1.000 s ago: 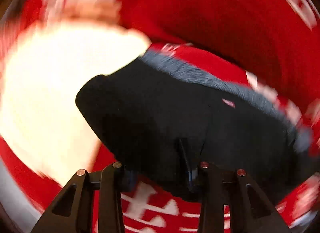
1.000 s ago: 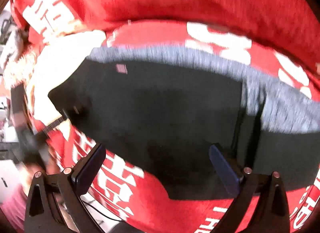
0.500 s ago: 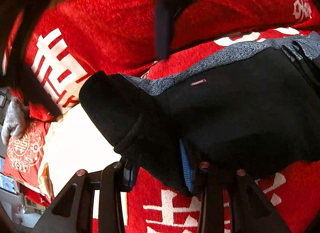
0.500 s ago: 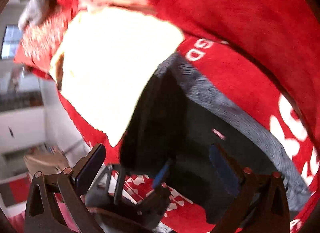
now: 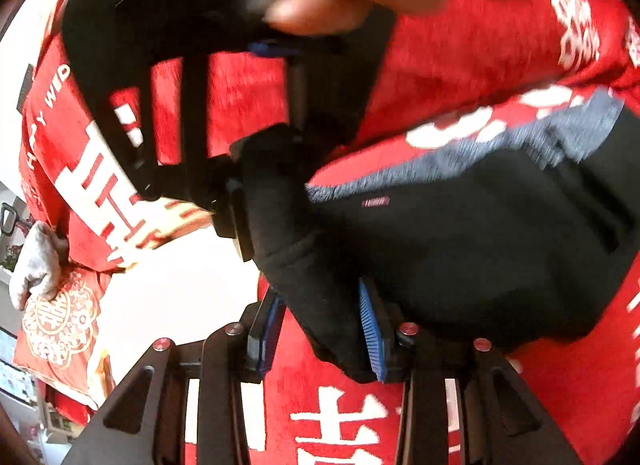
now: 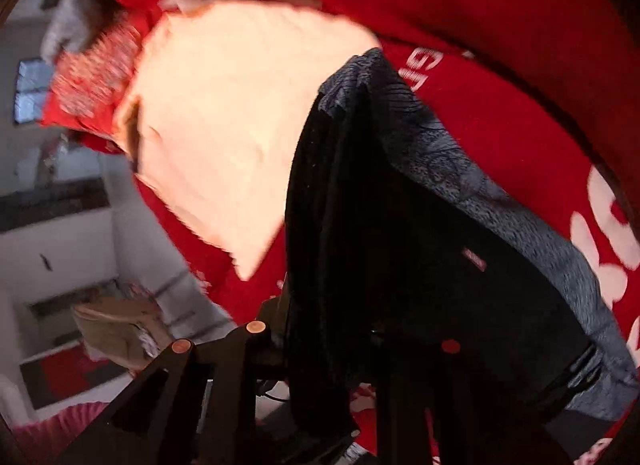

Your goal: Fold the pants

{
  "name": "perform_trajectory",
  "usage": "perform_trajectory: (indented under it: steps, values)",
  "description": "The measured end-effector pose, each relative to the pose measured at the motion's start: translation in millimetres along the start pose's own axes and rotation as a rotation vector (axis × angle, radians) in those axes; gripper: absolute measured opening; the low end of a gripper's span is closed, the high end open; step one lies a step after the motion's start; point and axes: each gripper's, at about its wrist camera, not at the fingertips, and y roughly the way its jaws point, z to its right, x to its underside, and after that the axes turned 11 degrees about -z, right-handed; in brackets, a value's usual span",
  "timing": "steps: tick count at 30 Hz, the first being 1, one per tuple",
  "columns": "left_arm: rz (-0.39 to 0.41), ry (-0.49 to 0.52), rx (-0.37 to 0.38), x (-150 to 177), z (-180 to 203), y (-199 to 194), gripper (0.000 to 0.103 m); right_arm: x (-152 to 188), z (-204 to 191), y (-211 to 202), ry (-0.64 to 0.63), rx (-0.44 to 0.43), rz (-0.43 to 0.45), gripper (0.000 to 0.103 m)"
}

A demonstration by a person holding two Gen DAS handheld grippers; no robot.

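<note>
While both grippers' jaws pinch the black pants (image 5: pixel 460 249), their small red tag (image 5: pixel 375 202) is unreadable.

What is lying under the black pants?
Under the black pants lies a red blanket with white characters. Whatever is directly beneath the pants is covered by the fabric.

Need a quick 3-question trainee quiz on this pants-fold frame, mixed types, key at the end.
1. True or false: the left gripper is shut on the black pants.
2. What does the right gripper grip? A) the red bedspread B) the pants C) nothing
3. Fill in: the pants' waistband is patterned ____.

Key: 1 true. 2 B, its fingers pinch a pants fold just above the left gripper. 3 grey.
</note>
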Motion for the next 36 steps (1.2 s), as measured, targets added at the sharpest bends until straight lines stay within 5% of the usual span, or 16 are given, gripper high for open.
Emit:
perform_trajectory:
  steps: [9,17,23,29,36]
  values:
    - [0.171,0.079,0.045,-47,58,-99,0.038,119,74,-108,-0.027,-0.237,0.282,0.018]
    - [0.219,0.196,0.135,-87,168,-138,0.038,232,182,-156,0.082,-0.285,0.438,0.019]
    - [0.191,0.297,0.170,-105,250,-134,0.038,293,276,-148,0.192,-0.344,0.484,0.019]
    - [0.131,0.380,0.179,-105,312,-113,0.038,319,344,-112,0.285,-0.380,0.484,0.019]
    - [0.092,0.458,0.166,-88,348,-94,0.038,325,369,-69,0.338,-0.375,0.467,0.020]
